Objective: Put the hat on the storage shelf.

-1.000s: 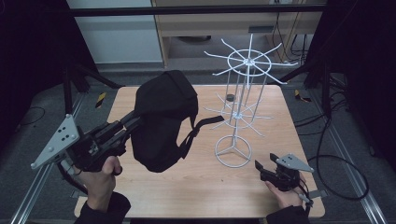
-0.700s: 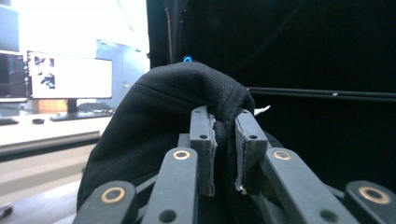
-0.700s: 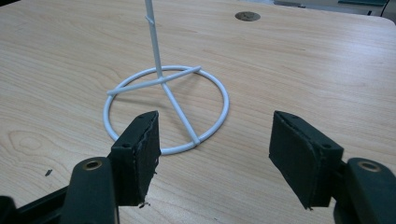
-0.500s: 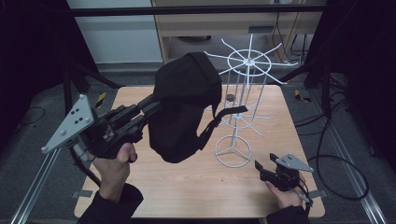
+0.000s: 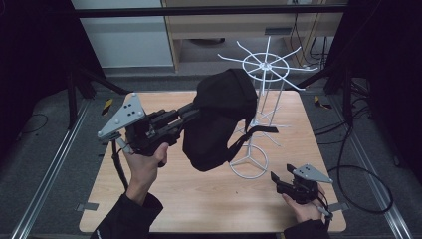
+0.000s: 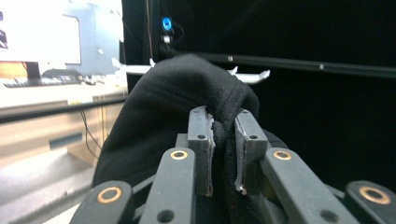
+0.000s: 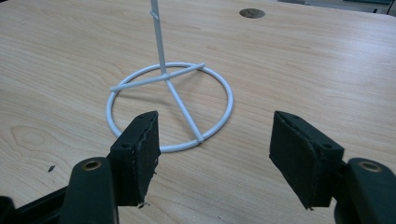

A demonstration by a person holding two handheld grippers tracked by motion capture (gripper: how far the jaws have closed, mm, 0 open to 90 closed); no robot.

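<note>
My left gripper is clamped on a fold of the black bag — the bag hangs off its tip, clear of the table, right against the white wire rack. My right gripper is wide open and holds nothing — the rack's ring base lies just ahead of it.

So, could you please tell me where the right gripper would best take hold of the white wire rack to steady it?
Probably the upright post just above the ring base, approached level from the person's side. The post is thin and vertical, so the right gripper, open and already facing it, could close around it. Higher up, the black bag held by the left gripper crowds the rack's arms.
</note>
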